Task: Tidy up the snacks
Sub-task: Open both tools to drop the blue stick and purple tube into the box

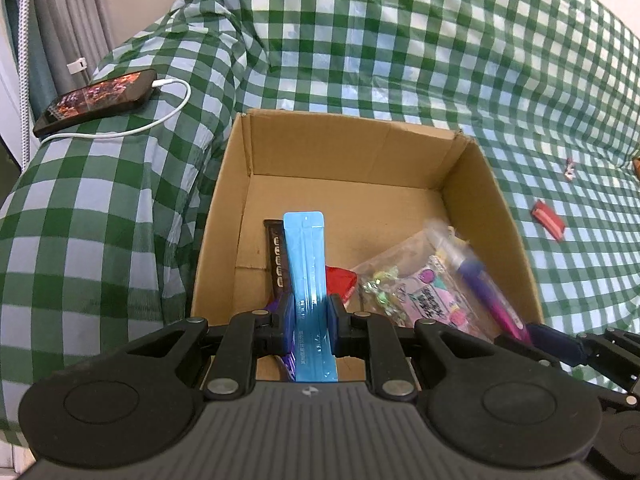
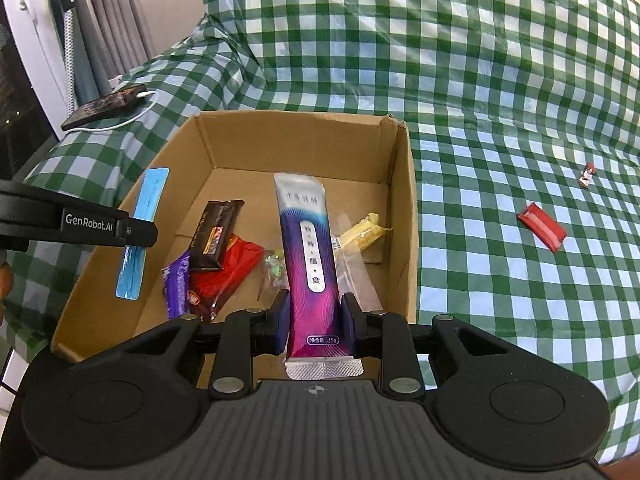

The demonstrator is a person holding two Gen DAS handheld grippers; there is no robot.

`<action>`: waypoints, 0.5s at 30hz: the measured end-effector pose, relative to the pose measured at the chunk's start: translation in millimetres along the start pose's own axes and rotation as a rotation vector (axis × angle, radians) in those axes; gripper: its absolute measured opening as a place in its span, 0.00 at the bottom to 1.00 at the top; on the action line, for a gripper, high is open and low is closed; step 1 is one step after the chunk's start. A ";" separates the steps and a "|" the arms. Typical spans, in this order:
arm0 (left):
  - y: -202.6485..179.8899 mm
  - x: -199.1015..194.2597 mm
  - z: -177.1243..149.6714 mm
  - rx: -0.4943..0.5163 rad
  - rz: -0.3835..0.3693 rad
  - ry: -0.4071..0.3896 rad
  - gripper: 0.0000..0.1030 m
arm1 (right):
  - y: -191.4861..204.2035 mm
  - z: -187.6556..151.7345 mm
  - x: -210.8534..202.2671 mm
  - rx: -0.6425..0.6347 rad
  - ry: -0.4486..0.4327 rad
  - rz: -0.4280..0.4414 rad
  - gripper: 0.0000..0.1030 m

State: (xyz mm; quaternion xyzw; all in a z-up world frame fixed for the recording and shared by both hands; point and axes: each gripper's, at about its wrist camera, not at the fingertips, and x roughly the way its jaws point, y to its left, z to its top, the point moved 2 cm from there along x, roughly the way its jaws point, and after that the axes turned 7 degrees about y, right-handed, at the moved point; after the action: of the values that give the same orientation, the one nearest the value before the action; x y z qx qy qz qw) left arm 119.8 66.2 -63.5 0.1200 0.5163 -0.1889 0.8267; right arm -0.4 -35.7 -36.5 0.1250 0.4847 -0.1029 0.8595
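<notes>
Left claw (image 1: 310, 322) is clamped on a blue sachet (image 1: 306, 264), pads squeezing it on both sides near its lower half, so the long end pokes forward out past my fingertips and the short end sticks back toward the camera. It's hanging over the near left part of the box (image 1: 486, 184), which sits open on the green checked cloth (image 1: 400, 40). Right claw (image 2: 316, 320) has the same kind of grip on a purple sachet (image 2: 310, 256), pinched low down with the crimped silver end behind the pads and the rest pointing out over the middle of the box. From the right camera I can see my left claw off to the side with the blue sachet held over the box's left wall. Down in the box already: a dark bar (image 2: 216, 234) lying partly on a red pack (image 2: 228, 272), a purple wrapper (image 2: 176, 284) just left of those, a clear bag (image 2: 352, 256) under my purple sachet, and a yellow snack (image 2: 362, 234) by the right wall. Out on the cloth, well right of the box, there's a red candy (image 2: 542, 230) and a smaller wrapped bit (image 2: 587, 174) further back. Phone (image 1: 96, 98) with a white cable (image 1: 160, 120) sits off at the far left.
</notes>
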 end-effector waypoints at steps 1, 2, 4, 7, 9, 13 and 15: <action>0.6 3.8 2.8 0.001 0.005 0.004 0.18 | -0.7 2.1 3.8 0.000 0.002 -0.002 0.28; 1.4 8.0 5.3 0.002 0.012 0.009 0.18 | -1.2 4.3 7.8 0.000 0.006 -0.003 0.28; 2.6 16.0 9.4 0.006 0.022 0.016 0.18 | -2.1 8.1 15.3 0.003 0.014 0.002 0.28; 3.5 29.9 14.3 0.015 0.043 0.034 0.19 | -1.9 13.7 27.3 -0.006 0.021 -0.007 0.28; 3.5 38.5 17.4 0.015 0.051 0.046 0.21 | -2.3 18.2 35.9 -0.003 0.029 -0.007 0.28; 4.6 51.0 19.8 0.006 0.071 0.074 0.99 | -3.0 24.6 48.0 -0.015 0.018 -0.011 0.54; 3.8 46.4 14.9 0.016 0.067 0.050 1.00 | -3.1 23.2 48.1 -0.017 0.026 -0.022 0.81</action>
State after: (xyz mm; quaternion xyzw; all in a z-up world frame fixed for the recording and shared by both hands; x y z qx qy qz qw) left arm 151.8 55.1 -98.7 0.1482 0.5308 -0.1621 0.8185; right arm 41.9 -48.6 -66.6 0.1136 0.4979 -0.1066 0.8531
